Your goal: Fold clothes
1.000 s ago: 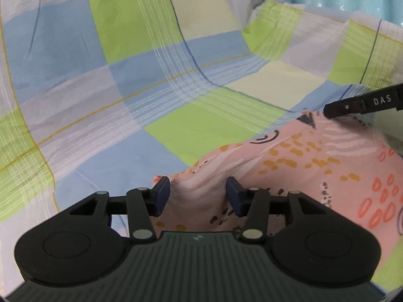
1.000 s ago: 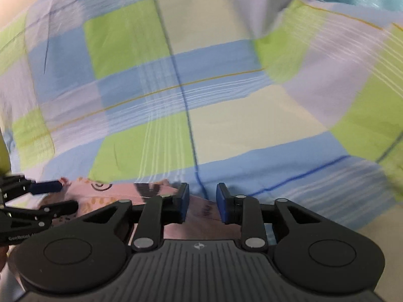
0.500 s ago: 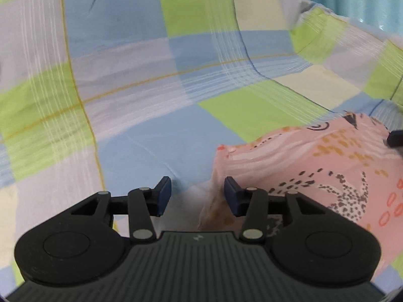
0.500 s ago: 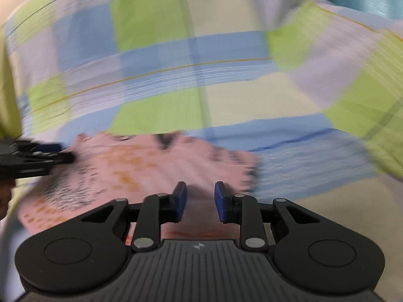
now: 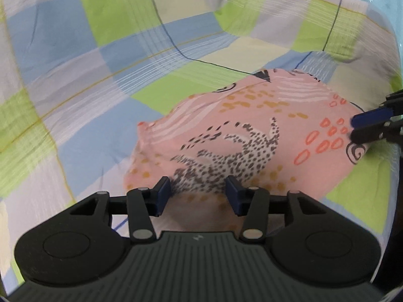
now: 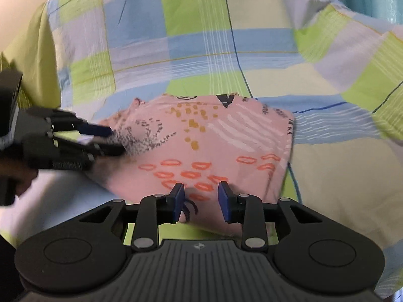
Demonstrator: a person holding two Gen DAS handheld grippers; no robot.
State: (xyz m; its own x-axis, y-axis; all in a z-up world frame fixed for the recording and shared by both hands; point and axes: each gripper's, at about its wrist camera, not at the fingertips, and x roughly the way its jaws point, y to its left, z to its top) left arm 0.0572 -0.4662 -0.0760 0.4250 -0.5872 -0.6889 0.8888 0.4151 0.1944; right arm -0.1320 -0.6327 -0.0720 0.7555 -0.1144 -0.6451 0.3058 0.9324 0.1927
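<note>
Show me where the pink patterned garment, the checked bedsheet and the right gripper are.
pink patterned garment [image 5: 252, 130]: left wrist view, on its spotted animal print.
checked bedsheet [image 5: 105, 25]: left wrist view, on a green square left of the garment.
right gripper [image 6: 201, 202]: right wrist view, midway between its blue fingertips.

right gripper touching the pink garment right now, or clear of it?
Cannot tell. In the right wrist view the right gripper has its jaws open over the pink garment; no pinch shows, and neither contact nor a gap is plain.
</note>
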